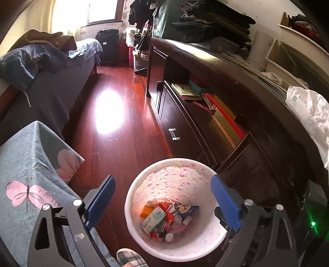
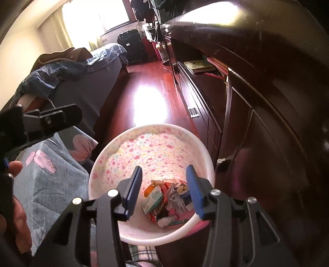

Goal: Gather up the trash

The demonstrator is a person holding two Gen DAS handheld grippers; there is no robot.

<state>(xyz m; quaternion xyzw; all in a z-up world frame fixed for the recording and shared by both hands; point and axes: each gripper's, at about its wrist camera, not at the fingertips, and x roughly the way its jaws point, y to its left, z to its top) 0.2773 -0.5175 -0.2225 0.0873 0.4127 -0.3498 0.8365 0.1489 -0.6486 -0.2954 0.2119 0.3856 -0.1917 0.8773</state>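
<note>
Both grippers, left gripper [image 1: 162, 201] and right gripper [image 2: 164, 189], hang over the white floral-lined plastic bin [image 1: 131, 197]. Their fingers are spread and empty. The heaped wrappers [image 1: 166, 219] lie straight below, the right gripper nearer.

A bedroom in a home. A bed [image 1: 47, 82] with rumpled blue bedding [image 1: 30, 59] stands by a bright curtained window [image 1: 86, 12]. The floor [image 1: 127, 127] is polished red wood. A long dark cabinet [image 1: 205, 123] holds books [image 1: 186, 90] on an open shelf, folded clothes [image 1: 216, 22] lie on top, and a black suitcase [image 1: 108, 44] stands by the far wall.
</note>
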